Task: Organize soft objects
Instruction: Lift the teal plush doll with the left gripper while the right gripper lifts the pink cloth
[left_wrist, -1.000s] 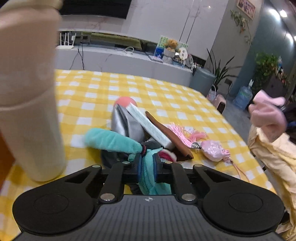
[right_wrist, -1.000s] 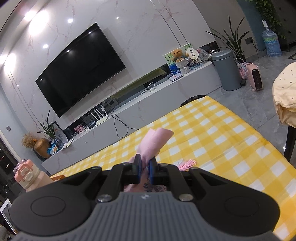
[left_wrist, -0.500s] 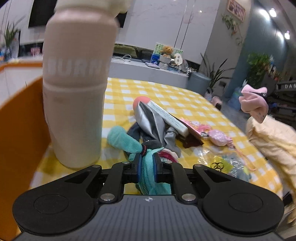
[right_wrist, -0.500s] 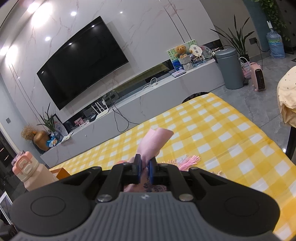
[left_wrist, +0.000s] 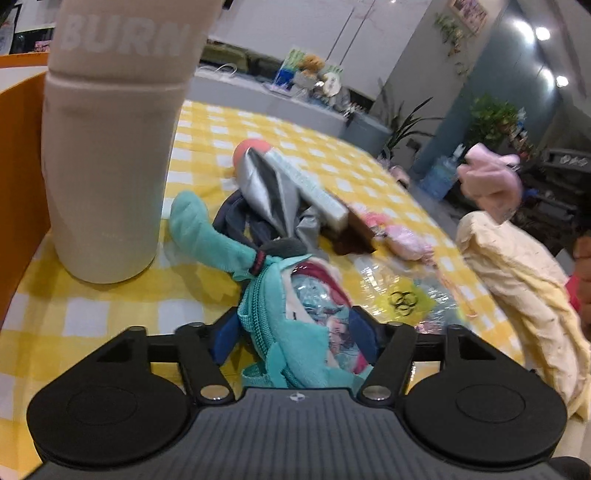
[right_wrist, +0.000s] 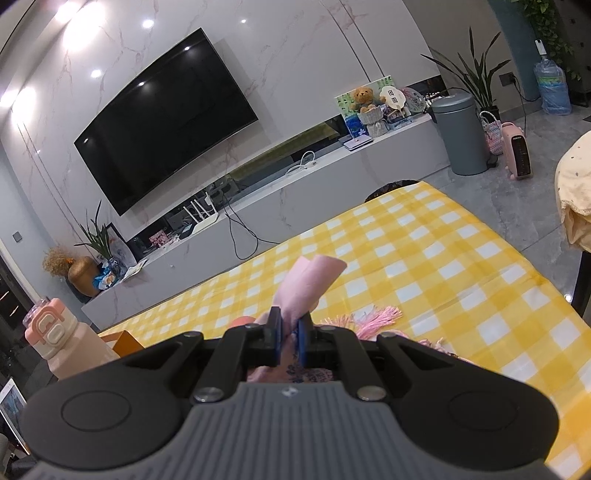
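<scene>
Orange, at the far left of the left wrist view: the wall of a container (left_wrist: 18, 155), just beside a tall beige bottle (left_wrist: 107, 147) that stands upright on the yellow-and-white checked tablecloth (left_wrist: 92, 317). To the right of the bottle a pile of soft items is seen on the cloth — a teal plush limb (left_wrist: 201, 236), a crumpled silver-grey fabric (left_wrist: 269, 188) with a coral ball (left_wrist: 249, 147) at its far end, a white flat box (left_wrist: 314, 192) and a brown piece (left_wrist: 351, 236) beyond it. A teal zippered pouch (left_wrist: 291, 332) lies between the fingers of the left gripper (left_wrist: 293, 334); the jaws have just been opening and are now spread apart, with the blue pads clear of the pouch on the left side, though contact on the right cannot be judged. Further right, a clear plastic bag (left_wrist: 402, 295) with a yellow printed patch lies flat, and a pink tasselled charm (left_wrist: 404, 240) rests near the brown piece. At the right edge a pale yellow cloth (left_wrist: 517, 280) is draped off the table.

In the right wrist view, the right gripper (right_wrist: 290, 339) is clamped on a pink fabric piece (right_wrist: 310, 284) — held above the tablecloth, with its folded end sticking up past the fingertips. A pink tassel (right_wrist: 376, 319) is visible on the cloth just to the right.
</scene>
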